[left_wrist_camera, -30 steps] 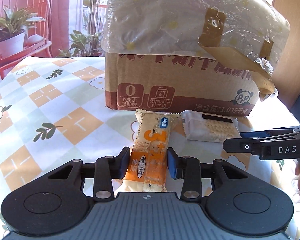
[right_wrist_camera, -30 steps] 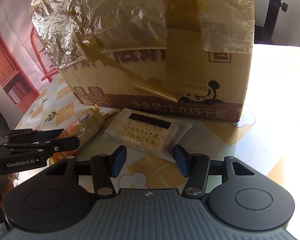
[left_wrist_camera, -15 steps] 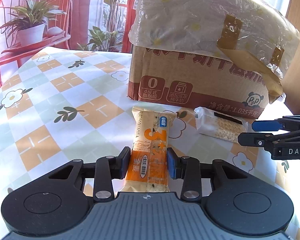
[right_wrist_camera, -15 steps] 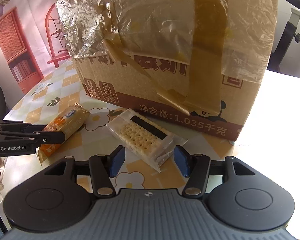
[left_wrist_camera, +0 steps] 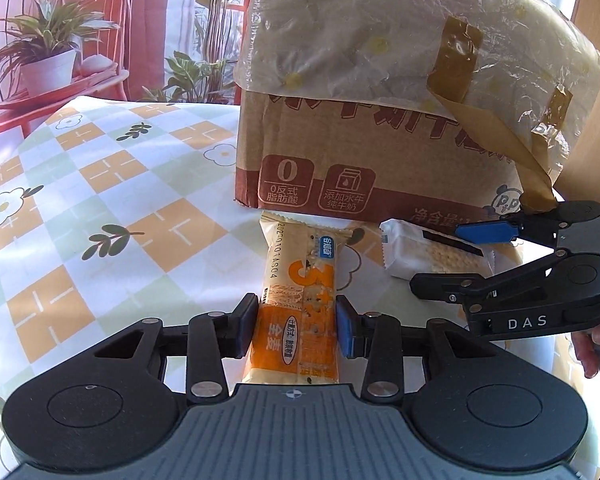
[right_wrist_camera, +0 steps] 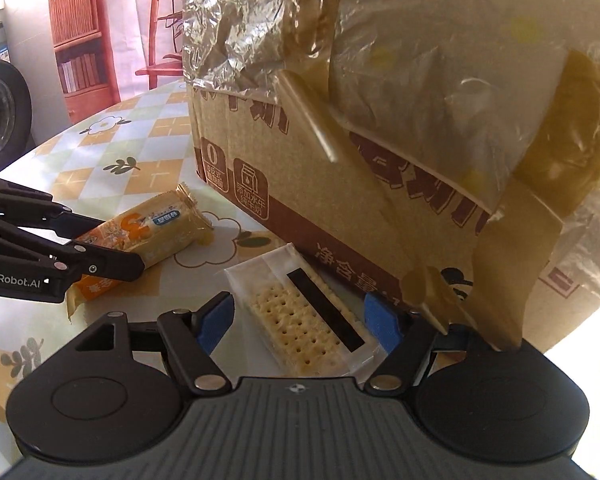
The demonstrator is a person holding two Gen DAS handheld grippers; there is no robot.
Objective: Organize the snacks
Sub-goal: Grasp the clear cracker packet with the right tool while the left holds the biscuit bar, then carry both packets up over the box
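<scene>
Left claw (left_wrist_camera: 297,326): pinching orange snack bar (left_wrist_camera: 300,300), lying on desk (left_wrist_camera: 100,208).
Right claw (right_wrist_camera: 300,320): spread around cracker packet (right_wrist_camera: 304,316), at 3 o'clock of bar.
Cardboard box (left_wrist_camera: 380,160): at 12 o'clock, just beyond both snacks.

1. My right claw (left_wrist_camera: 512,256), at the right edge of the left wrist frame, carries "DAS" in white on its black link.
2. My left claw (right_wrist_camera: 112,252), at the left edge of the right wrist frame, reads "GenRobot.AI".
3. The cardboard box (left_wrist_camera: 364,168) shows "0" over "0反式脂肪酸" and a carton icon over "添加水牛纯牛奶"; low on its face in the right wrist frame, "净含量".
4. The orange snack bar (left_wrist_camera: 300,300), centre of the left wrist frame, bears a stamped code starting "202", a big "3" and "全麦".
</scene>
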